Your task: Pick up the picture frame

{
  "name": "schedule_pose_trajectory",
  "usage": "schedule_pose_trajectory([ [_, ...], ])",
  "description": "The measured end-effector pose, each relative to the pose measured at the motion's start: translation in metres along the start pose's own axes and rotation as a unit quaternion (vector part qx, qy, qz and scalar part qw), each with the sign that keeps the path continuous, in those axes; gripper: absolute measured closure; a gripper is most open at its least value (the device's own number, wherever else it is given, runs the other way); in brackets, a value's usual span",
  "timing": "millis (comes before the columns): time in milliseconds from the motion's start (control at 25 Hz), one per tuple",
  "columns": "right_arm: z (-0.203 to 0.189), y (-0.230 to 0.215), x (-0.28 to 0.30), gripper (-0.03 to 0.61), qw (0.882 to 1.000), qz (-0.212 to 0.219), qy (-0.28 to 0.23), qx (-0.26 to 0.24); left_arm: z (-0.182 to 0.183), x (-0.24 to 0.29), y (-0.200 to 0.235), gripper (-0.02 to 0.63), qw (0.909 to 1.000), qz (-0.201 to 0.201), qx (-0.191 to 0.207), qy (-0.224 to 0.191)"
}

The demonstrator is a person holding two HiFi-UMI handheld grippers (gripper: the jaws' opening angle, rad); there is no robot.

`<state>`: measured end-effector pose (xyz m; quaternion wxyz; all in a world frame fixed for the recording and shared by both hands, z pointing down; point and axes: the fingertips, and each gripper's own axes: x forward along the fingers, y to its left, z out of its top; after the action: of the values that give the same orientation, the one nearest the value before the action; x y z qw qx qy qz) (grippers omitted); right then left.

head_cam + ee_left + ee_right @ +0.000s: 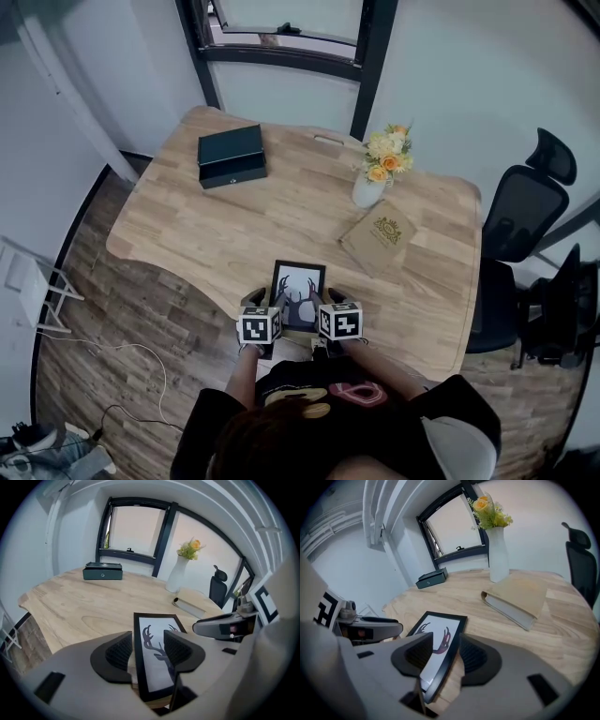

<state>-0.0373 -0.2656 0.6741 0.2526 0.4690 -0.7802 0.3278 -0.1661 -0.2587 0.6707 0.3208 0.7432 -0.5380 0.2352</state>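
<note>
Black picture frame (298, 292) lying on surface (187, 220), long axis running away from person, being straddled: fingers of left gripper (149, 651) wide astride left edge, right gripper (440, 656) wide astride right edge.

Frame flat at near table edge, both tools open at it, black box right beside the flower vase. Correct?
No: the black box sits at the far left corner of the table, well apart from the flower vase at the far right; see the head view. Rest holds: picture frame flat at the near edge, left tool and right tool open at it.
</note>
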Motion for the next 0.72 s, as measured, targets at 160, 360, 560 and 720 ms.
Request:
schedule_pose_trajectory([
  [160, -0.003, -0.002, 0.011, 0.408, 1.000, -0.003, 0.019, 0.001, -0.003, 0.010, 0.011, 0.407, 0.9996, 0.014, -0.008, 0.023],
  [360, -0.012, -0.004, 0.025, 0.402, 0.998, -0.003, 0.058, 0.000, -0.007, 0.021, 0.020, 0.407, 0.9984, 0.019, -0.017, 0.051],
  [560, -0.017, -0.008, 0.033, 0.396, 0.997, -0.008, 0.079, 0.013, -0.010, 0.030, 0.023, 0.407, 0.9974, 0.012, -0.019, 0.068],
  [720, -0.021, -0.009, 0.037, 0.396, 0.995, -0.008, 0.094, 0.022, -0.018, 0.037, 0.019, 0.407, 0.9956, -0.002, -0.028, 0.090],
])
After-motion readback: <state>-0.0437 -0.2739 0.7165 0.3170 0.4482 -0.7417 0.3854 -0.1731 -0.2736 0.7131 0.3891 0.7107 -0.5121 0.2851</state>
